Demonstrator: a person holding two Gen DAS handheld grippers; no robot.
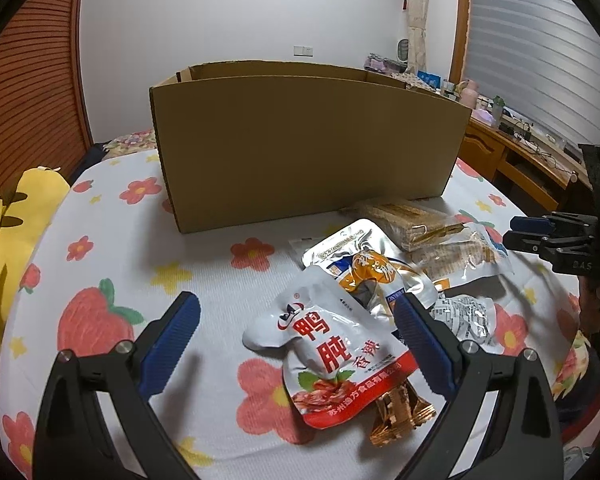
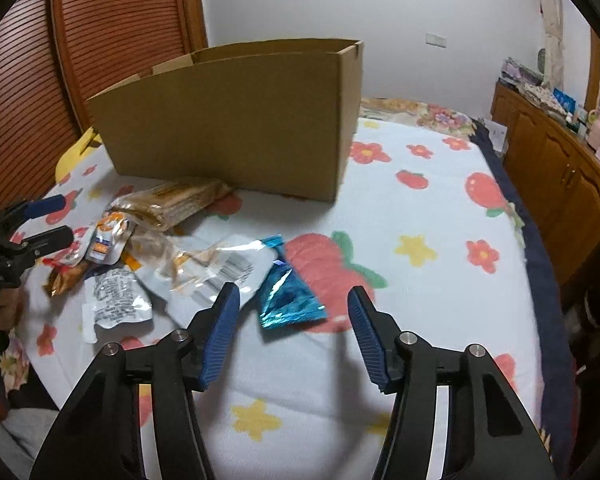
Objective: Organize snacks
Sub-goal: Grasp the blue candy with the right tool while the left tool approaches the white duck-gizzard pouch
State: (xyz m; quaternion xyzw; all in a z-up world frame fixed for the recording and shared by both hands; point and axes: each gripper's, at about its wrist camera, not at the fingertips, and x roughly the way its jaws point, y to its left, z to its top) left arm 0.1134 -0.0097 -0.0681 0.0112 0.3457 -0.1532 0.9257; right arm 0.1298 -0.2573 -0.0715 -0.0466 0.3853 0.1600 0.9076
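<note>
Both claws are standing open and empty: left gripper [image 1: 296, 340] over the duck-gizzard pouch [image 1: 332, 356], right gripper [image 2: 294, 312] facing the blue foil packet [image 2: 286, 292]. Snacks are lying at the cardboard box [image 1: 300, 144]'s 6 o'clock; sorting appears unstarted.

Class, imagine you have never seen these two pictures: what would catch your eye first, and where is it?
The big open cardboard box stands at the back of the flowered bedspread. Before it lies a heap of snack packets, the white-and-red pouch nearest the open left gripper. A shiny blue packet lies apart, just ahead of the open right gripper.
</note>
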